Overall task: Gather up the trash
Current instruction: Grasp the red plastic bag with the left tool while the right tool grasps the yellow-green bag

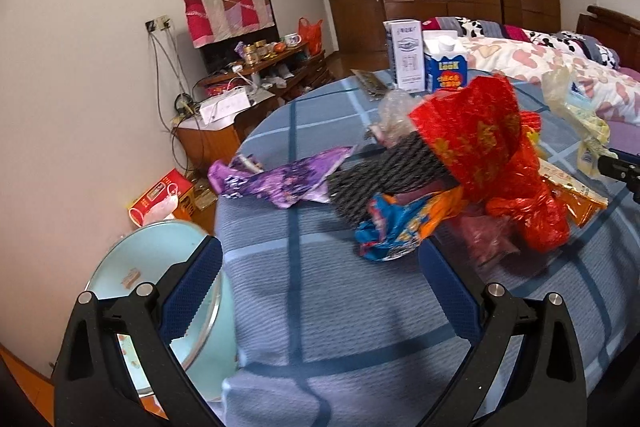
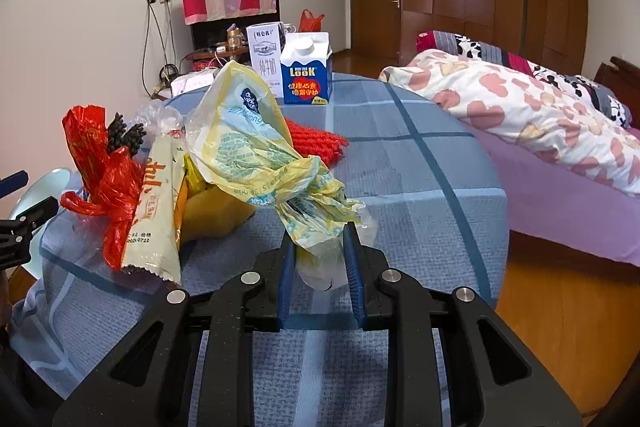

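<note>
Trash lies heaped on a round table with a blue checked cloth [image 1: 304,307]: a purple wrapper [image 1: 280,179], a blue and orange wrapper [image 1: 396,227], a dark woven mat [image 1: 384,175] and a red plastic bag [image 1: 492,155]. My left gripper [image 1: 320,291] is open and empty at the table's near edge, short of the pile. My right gripper [image 2: 318,243] is shut on the twisted end of a yellow plastic bag [image 2: 256,147], which shows in the left wrist view [image 1: 576,107] too. A beige wrapper [image 2: 156,199] and the red bag [image 2: 104,167] lie left of it.
Two milk cartons, a white one [image 2: 264,55] and a blue one [image 2: 306,71], stand at the table's far side. A light blue bin [image 1: 156,275] stands on the floor left of the table. A bed with a heart-print quilt [image 2: 540,115] is at the right. A cluttered TV stand [image 1: 248,79] is by the wall.
</note>
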`<state>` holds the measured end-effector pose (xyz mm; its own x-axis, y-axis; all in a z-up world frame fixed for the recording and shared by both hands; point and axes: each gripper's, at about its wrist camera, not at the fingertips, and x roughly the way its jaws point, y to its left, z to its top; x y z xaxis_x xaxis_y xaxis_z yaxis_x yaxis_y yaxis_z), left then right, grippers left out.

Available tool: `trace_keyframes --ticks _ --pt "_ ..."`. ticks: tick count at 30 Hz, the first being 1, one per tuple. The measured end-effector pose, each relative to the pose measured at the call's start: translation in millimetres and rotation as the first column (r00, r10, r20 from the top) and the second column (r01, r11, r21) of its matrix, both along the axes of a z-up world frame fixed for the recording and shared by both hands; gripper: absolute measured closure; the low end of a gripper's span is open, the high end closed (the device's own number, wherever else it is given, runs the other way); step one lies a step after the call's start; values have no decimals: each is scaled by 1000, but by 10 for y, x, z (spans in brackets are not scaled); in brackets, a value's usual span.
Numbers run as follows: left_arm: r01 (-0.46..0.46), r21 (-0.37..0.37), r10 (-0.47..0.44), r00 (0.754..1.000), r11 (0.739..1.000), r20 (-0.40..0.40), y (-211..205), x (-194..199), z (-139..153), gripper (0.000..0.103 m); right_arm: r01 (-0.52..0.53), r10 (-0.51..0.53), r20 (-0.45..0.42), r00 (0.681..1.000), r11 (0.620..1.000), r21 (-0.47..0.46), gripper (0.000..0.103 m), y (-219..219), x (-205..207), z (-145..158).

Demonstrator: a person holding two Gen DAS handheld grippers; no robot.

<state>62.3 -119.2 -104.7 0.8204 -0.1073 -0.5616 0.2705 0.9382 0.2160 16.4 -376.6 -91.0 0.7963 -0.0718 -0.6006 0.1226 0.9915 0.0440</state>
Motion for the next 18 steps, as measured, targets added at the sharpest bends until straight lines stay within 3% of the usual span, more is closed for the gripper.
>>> trace_keyframes --ticks 6,9,13,14,16,18 --pt "42 10 -41 998 999 -47 -184 132 -110 7 5 -5 6 1000 1000 3 79 -13 -9 -43" --pt "60 18 -58 995 998 -78 -276 238 -150 15 4 -4 10 1000 1000 5 79 -7 7 -56" --pt "98 12 -95 986 995 -139 -386 364 -246 40 -1 1 14 1000 1000 11 78 -7 21 -66" --pt "109 13 -106 983 994 -149 -401 382 -272 60 -3 3 16 1000 1000 12 78 -4 24 -66" --pt "128 23 -123 980 992 -154 -450 387 -313 64 -7 6 20 1000 1000 13 78 -8 17 -69" --pt "150 32 -144 980 988 -135 -475 353 -296 76 -9 9 24 1000 1000 16 78 -9 13 -57"
